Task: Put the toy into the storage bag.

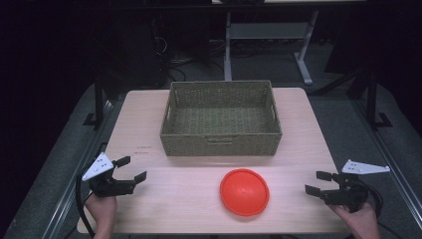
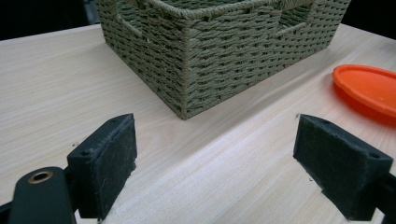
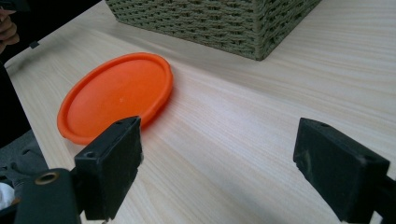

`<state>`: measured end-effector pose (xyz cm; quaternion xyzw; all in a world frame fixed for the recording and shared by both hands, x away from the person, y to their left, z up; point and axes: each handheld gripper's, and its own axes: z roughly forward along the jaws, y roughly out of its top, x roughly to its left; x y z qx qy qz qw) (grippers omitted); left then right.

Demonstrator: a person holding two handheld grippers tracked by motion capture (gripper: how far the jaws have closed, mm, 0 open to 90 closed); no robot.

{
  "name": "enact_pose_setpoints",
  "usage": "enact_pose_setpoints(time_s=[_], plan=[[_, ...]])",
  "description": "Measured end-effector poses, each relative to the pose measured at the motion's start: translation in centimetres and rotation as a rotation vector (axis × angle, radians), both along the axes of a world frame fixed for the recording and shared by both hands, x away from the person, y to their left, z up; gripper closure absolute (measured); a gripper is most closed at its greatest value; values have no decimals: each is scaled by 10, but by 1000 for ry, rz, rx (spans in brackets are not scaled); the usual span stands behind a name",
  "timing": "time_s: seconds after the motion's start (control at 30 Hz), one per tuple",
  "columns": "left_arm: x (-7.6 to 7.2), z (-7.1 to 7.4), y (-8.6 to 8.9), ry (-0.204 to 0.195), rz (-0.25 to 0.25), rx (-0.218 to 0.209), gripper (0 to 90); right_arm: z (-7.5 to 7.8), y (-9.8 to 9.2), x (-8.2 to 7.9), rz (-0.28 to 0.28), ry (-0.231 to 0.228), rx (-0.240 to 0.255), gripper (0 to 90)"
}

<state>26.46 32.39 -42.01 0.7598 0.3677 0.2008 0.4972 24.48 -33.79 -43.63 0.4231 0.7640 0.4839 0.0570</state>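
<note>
An orange round dish (image 1: 244, 191) lies upside down on the wooden table (image 1: 149, 129), near the front edge and a little right of centre. Behind it stands a green woven basket (image 1: 221, 142), which looks bare inside. My left gripper (image 1: 131, 169) hovers at the front left, open, jaws aimed right toward the dish. My right gripper (image 1: 318, 182) is at the front right, open, jaws aimed left. In the left gripper view the basket corner (image 2: 187, 70) is ahead and the dish (image 2: 369, 86) at right. The right gripper view has the dish (image 3: 116, 95) ahead at left.
The table's front edge runs just under both hands. Bare wood lies between each gripper and the dish. Beyond the table are dark floor, a white desk frame (image 1: 303, 55) and cables.
</note>
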Motion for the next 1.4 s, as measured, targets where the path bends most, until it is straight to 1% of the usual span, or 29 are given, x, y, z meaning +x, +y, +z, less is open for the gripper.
enact_pose_setpoints(time_s=[0.1,0.17,0.27,0.4,0.47,0.6,0.8,0.93,1.0,1.13,1.27,1.4], plan=[[0,0,-1,5,-3,8,126,2,2,2,5,1,2,145],[-1,0,-1,2,-5,5,126,3,4,4,11,-3,0,145],[-1,0,-1,-3,-12,8,126,6,9,7,26,2,-1,143],[-1,1,-1,-5,-12,9,126,11,17,9,45,-3,-2,142],[0,0,0,1,-9,5,127,14,21,12,56,2,-8,142],[0,0,1,-7,-12,9,127,19,27,17,81,9,-20,141],[-1,1,0,-4,-9,6,127,28,38,25,110,16,-31,141],[-1,1,0,-9,-12,6,126,31,44,28,116,22,-42,140],[-1,1,0,-4,-10,4,126,33,47,30,125,19,-49,141],[-1,1,1,-10,-12,5,127,36,52,34,140,19,-60,141],[-1,1,1,-9,-11,6,126,39,58,37,153,30,-72,141],[-1,1,1,-8,-9,1,126,42,63,41,166,32,-82,141]])
